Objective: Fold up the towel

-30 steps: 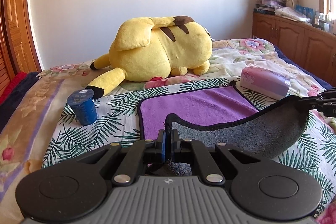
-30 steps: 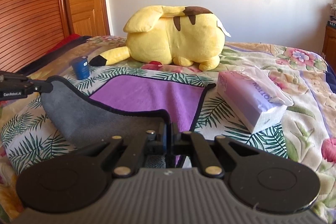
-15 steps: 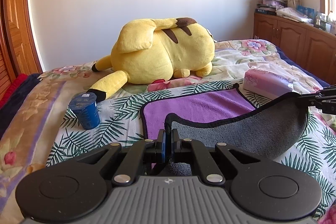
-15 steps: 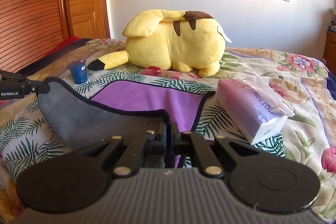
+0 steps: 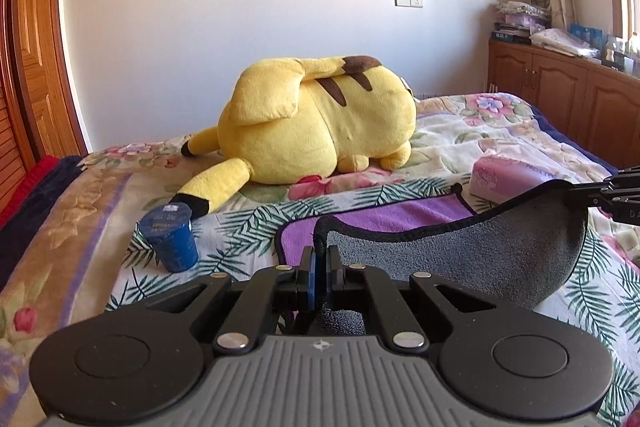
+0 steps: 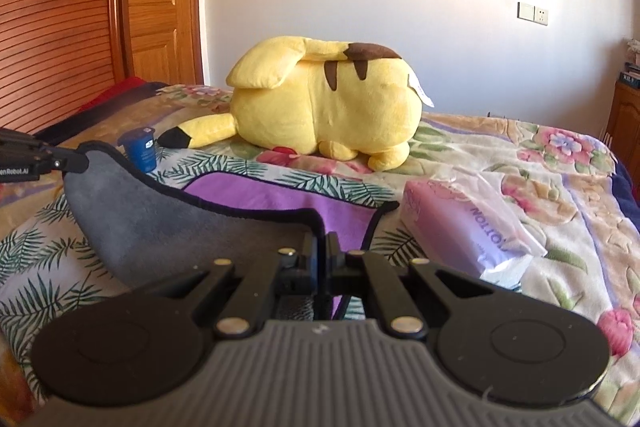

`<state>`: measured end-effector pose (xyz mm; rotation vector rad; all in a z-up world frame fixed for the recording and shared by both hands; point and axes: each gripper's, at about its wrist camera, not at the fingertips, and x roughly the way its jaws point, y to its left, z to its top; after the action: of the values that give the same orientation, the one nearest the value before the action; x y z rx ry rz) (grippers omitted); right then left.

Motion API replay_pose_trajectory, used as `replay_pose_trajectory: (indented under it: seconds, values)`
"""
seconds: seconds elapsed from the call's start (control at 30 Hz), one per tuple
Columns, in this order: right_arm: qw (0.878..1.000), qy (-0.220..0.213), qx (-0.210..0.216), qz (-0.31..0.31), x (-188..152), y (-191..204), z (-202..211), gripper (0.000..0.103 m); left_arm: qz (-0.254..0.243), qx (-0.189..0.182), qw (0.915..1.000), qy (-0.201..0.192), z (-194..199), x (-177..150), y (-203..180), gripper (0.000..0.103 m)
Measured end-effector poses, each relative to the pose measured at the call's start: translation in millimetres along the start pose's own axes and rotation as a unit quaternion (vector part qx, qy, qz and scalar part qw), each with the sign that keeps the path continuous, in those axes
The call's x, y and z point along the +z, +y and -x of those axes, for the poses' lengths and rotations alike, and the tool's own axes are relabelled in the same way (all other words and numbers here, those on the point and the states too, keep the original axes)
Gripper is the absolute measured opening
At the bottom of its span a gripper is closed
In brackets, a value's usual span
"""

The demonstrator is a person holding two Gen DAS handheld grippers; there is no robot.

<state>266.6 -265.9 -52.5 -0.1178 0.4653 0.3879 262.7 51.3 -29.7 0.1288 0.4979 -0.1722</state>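
A towel, purple on top and grey underneath with a black hem [image 5: 400,217] [image 6: 280,199], lies on the bed in front of me. My left gripper [image 5: 319,267] is shut on its near left corner. My right gripper [image 6: 321,259] is shut on its near right corner. Both hold the near edge lifted off the bed, so the grey underside [image 5: 480,259] hangs between them. The far part lies flat. The right gripper also shows at the right edge of the left wrist view [image 5: 612,193], and the left gripper at the left edge of the right wrist view [image 6: 60,161].
A big yellow plush toy [image 5: 320,123] lies just beyond the towel. A blue cup [image 5: 170,241] stands left of the towel. A pink tissue pack [image 6: 468,227] lies on its right. Wooden doors stand at the left, a wooden cabinet [image 5: 560,95] at the right.
Both grippers have lifted the towel's near edge higher and carried it a little forward toward the plush toy. Both stay shut on their corners.
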Motion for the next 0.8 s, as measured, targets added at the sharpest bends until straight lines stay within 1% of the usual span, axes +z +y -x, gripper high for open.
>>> replay_pose_trajectory:
  seconds: [0.33,0.57,0.8]
  values:
    - [1.000,-0.007,-0.009,0.003,10.4,-10.1,-21.6,0.004,-0.004,0.005,0.9999,-0.011,-21.2,16.7,6.7,0.000]
    - [1.000,-0.015,-0.016,0.018,19.9,-11.7,-39.9,0.004,-0.022,0.017,0.9995,-0.011,-43.8,20.7,9.0,0.000]
    - [0.999,-0.014,-0.024,0.033,25.8,-14.2,-58.4,0.004,-0.017,0.025,0.9994,-0.018,-63.9,26.7,14.8,0.000]
